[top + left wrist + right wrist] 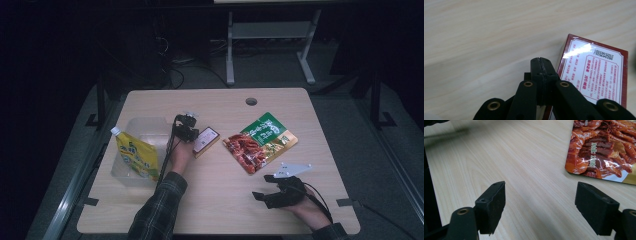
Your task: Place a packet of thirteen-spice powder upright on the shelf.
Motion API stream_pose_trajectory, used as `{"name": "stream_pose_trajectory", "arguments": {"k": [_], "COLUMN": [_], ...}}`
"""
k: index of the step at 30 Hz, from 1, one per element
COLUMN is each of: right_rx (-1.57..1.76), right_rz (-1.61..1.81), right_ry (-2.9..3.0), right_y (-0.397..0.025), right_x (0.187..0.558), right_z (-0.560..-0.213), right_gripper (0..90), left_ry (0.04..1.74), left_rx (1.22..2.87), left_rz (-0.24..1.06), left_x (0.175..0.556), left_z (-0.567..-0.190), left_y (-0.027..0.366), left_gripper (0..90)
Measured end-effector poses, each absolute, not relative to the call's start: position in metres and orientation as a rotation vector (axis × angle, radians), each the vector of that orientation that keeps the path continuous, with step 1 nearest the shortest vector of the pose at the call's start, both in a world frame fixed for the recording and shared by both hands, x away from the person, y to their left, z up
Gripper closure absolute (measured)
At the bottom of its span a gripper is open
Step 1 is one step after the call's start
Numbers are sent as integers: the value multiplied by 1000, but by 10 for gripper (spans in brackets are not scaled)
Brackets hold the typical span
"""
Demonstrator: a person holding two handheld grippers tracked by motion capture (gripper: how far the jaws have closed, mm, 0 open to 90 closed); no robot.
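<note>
The left gripper, jaws pressed together on nothing, hovers just beside a red-edged box. The right gripper, jaws spread wide, points near a snack pouch.

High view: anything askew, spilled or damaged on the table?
Nothing spilled or damaged. The yellow pouch leans tilted in the clear bin rather than lying flat. The red box and the snack packet lie at angles to the table edges.
</note>
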State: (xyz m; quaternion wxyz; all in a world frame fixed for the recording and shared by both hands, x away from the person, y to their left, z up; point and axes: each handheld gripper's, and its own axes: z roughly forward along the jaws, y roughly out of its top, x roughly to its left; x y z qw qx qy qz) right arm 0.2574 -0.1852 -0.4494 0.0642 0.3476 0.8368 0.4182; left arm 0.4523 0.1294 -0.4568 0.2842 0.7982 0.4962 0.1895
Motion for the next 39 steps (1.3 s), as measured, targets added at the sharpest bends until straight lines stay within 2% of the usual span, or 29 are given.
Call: {"name": "stream_pose_trajectory", "arguments": {"k": [8, 16, 25, 32, 39], "right_rx": [1051, 1046, 1040, 1030, 1029], "right_rz": [1262, 1259, 1257, 1267, 1275], "right_ry": [2526, 2526, 2533, 2540, 2536], "right_y": [-185, -185, -183, -183, -182], "right_x": [257, 258, 257, 258, 259], "right_z": [-449, -450, -450, -450, -449], "right_gripper": [243, 243, 243, 244, 244], "left_ry": [1269, 1227, 1142, 1117, 1095], "left_rx": [2180, 2178, 2101, 2136, 2174], "left_rz": [415, 412, 406, 393, 374], "left_x": [437, 418, 444, 461, 460], "left_z": [-454, -450, -438, -448, -450], "left_y": [119, 124, 109, 92, 89], "left_gripper": [898, 897, 897, 897, 898]}}
